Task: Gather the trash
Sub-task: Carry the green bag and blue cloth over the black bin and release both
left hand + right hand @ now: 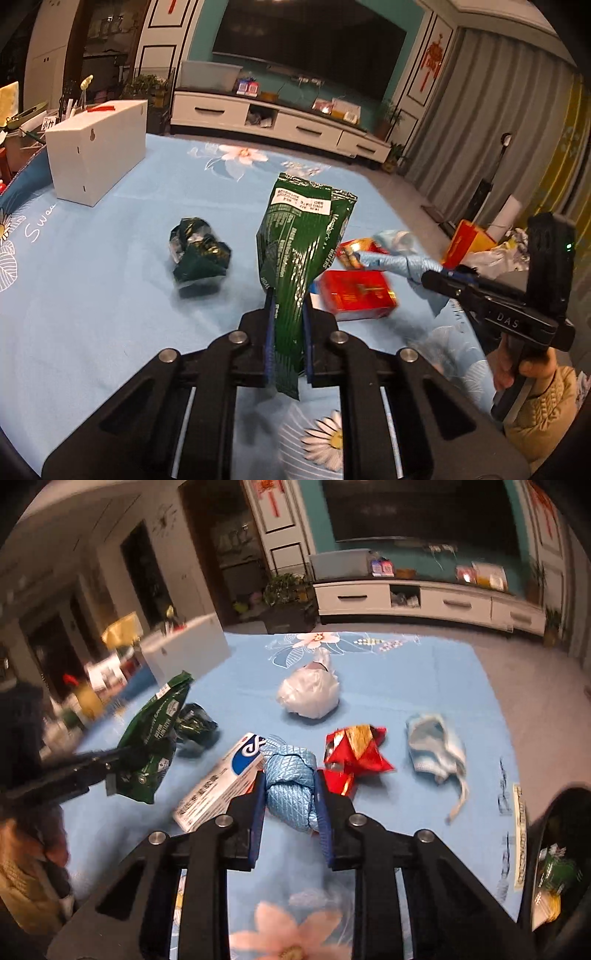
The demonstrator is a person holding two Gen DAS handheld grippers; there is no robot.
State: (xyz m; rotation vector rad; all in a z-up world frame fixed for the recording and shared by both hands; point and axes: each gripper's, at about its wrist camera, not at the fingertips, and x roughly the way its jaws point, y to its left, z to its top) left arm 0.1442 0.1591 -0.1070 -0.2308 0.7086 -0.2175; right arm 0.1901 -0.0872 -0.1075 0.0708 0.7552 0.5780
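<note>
Tablecloth (424,686), pale blue, flowered; far edge beyond white bag (309,694), open cloth around the bag. Left gripper (288,314) pinches a glossy green wrapper (303,251), lifted left of the bag. Right gripper (290,794) pinches a knotted blue quilted cloth (291,779) nearer than the bag. Red wrapper (354,753), face mask (436,747) lie right of it.

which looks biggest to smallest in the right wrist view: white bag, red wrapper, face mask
1. white bag
2. red wrapper and face mask: look about alike, so no ranking between them. The bag lies farther from the camera, so it is likely truly largest.
</note>
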